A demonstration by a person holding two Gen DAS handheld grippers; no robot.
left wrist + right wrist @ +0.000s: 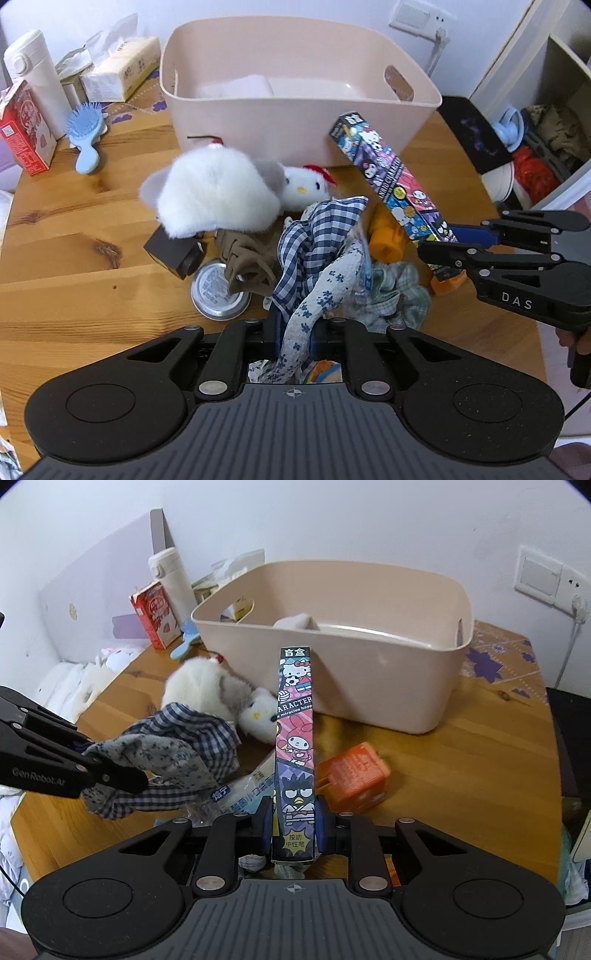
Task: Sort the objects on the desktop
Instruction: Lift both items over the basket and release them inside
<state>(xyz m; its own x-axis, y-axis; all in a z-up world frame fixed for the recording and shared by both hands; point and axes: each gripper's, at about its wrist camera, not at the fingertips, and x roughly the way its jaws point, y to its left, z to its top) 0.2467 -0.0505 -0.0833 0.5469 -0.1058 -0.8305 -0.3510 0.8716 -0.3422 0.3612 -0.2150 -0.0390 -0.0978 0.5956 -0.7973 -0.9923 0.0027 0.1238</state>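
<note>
My left gripper (293, 341) is shut on a bundle of cloth: a white strip with blue flowers (325, 295) and a blue checked piece (314, 236), lifted off the wooden table. The right wrist view shows that gripper (118, 764) at the left with the cloth bundle (166, 753) hanging from it. My right gripper (293, 827) is shut on a long cartoon-printed pen box (295, 738), which points toward the pink bin (388, 686). In the left wrist view the right gripper (436, 238) holds the lower end of this pen box (384, 173).
The pink bin (277, 125) holds a pale folded item. Before it lie a white plush (214, 192), a kitty plush (306, 184), an orange box (354, 775), a tin lid (218, 291), brown cloth (247, 266) and a green checked scrunchie (399, 295). A blue hairbrush (86, 136) and a red carton (26, 133) stand at the left.
</note>
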